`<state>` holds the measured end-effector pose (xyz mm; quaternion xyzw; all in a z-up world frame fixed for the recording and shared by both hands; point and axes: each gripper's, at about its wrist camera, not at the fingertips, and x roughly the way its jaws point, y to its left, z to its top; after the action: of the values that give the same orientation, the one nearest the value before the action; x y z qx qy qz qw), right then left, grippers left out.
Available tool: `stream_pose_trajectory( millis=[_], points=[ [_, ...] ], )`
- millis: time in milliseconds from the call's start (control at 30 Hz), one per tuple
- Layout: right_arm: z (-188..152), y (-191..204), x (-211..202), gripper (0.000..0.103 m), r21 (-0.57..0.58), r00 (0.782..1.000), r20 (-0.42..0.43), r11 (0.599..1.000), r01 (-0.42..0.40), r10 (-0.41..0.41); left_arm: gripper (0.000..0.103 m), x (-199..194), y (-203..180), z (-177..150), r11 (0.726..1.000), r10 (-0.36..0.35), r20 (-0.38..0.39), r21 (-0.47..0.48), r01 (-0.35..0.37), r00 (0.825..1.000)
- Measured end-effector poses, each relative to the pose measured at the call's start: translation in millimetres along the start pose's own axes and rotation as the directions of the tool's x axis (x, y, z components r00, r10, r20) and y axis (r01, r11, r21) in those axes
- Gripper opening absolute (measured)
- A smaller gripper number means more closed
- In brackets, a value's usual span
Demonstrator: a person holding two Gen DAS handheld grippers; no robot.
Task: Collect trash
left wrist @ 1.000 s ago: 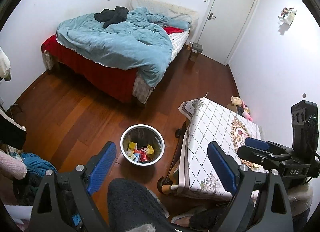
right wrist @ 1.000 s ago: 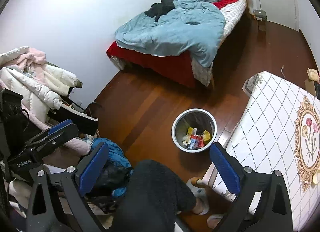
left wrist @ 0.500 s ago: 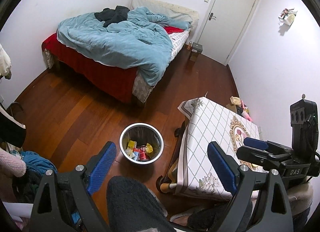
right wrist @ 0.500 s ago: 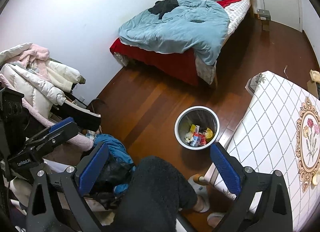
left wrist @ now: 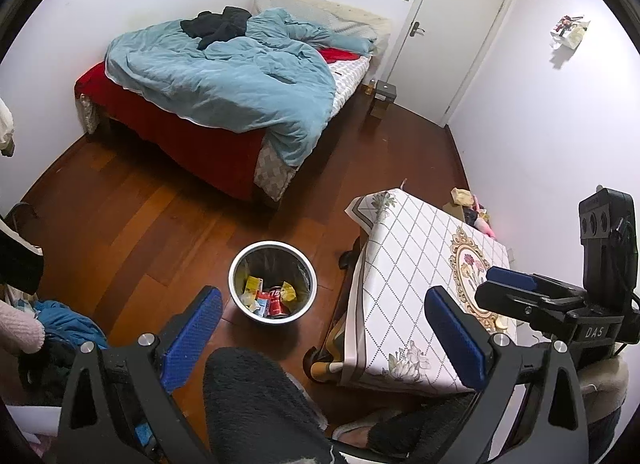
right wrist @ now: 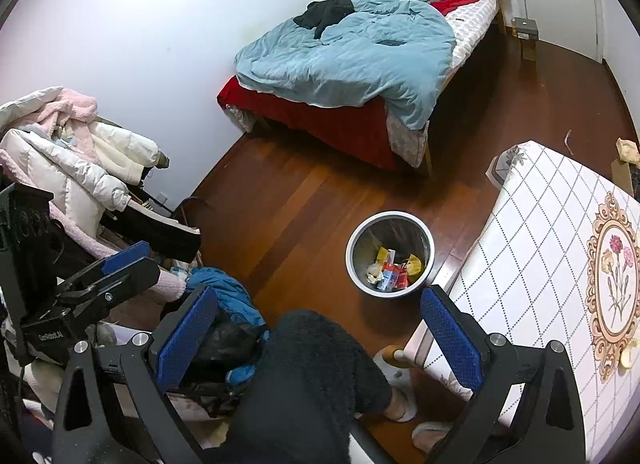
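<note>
Trash bin (left wrist: 273,281) sits on the wood floor just left of the table (left wrist: 420,288) with the checked cloth, and the bed (left wrist: 224,104) is well beyond it. The trash (left wrist: 270,298) (yellow wrappers, a red can) lies at the bottom of the bin. Left gripper (left wrist: 326,332) is opening wide, nothing between its jaws. Right gripper (right wrist: 320,338) is spread wide too, holding nothing, both up above the bin.

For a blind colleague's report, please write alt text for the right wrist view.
A round metal trash bin holding wrappers and a red can stands on the wooden floor, beyond the open, empty right gripper. A table with a patterned cloth is at right, an unmade bed with a blue duvet behind, piled coats at left.
</note>
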<state>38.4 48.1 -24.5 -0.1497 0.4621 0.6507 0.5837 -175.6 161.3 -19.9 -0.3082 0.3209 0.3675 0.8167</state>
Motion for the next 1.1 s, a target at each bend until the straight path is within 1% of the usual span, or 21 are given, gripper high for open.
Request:
stream_pose_trajectory(
  millis=[500,1100],
  points=[
    [3.2,4.1,-2.6,0.103,-0.018,1.0,-0.014,1.0,-0.014,0.014,0.103,-1.3,-0.5,-0.9,1.0,-0.014,-0.009,-0.002,0.014,1.0],
    [-1.2,8.4,8.3,0.103,-0.014,0.999,-0.035,1.0,-0.015,0.015,0.103,1.7,2.4,-5.5,1.0,-0.002,-0.009,-0.018,0.002,1.0]
  ],
)
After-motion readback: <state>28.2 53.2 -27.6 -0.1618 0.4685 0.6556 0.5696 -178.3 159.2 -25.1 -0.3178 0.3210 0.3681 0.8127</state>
